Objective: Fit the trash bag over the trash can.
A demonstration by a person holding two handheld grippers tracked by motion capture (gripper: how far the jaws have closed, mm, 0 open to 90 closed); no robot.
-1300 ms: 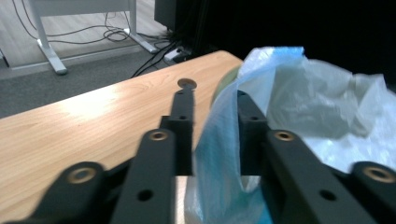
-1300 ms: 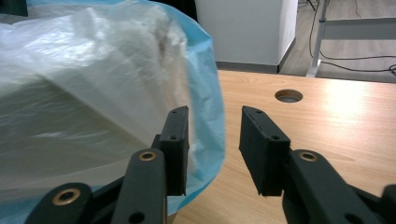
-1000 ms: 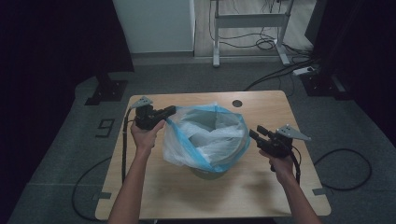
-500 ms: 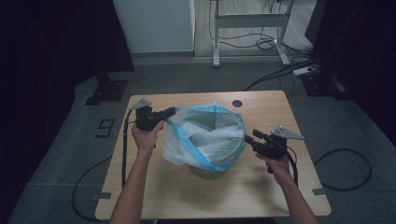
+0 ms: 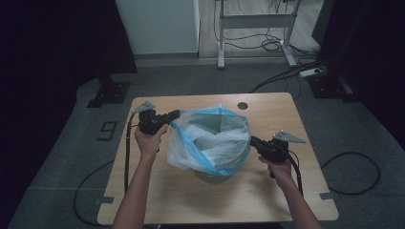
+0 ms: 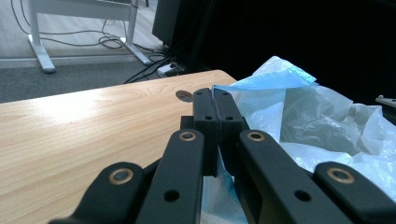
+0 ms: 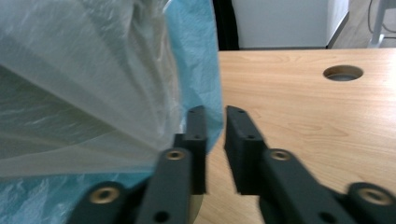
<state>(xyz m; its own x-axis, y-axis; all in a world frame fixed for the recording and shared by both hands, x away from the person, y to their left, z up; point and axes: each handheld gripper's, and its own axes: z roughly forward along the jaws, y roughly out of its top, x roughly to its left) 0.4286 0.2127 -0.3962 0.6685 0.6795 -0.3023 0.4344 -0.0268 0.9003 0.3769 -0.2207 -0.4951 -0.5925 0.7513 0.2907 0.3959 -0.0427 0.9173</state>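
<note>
Translucent white plastic bag with a blue rim (image 5: 210, 140) sits at the centre of the high view, draped over a small grey round bin (image 5: 213, 175) on the light wooden table (image 5: 282, 200); the bag mouth is spread wide, and the blue edge hangs down the near-left side of the bin.

Left gripper (image 5: 175, 114), left of centre in the high view, reaches the bag rim at its upper-left corner. In the left gripper view its black jaws are pressed together with the blue-white film (image 6: 299, 107) caught between them, so it is clamped on the bag edge (image 6: 218, 116).

Right gripper (image 5: 252, 140), right of centre, sits at the bag's right rim. In the right gripper view (image 7: 215, 121) its jaws have just been closing, but a narrow gap is left; the blue bag edge (image 7: 196, 70) lies against the outer face of the left-hand jaw, and I can't tell if any film is in the gap. Picture is a bit blurred there.

Round cable hole (image 5: 242, 105) is in the table's far edge, upper centre. Grey carpet floor (image 5: 57, 157) around it, black cables (image 5: 353, 176) lower right, white desk frame (image 5: 253, 21) at the top.
</note>
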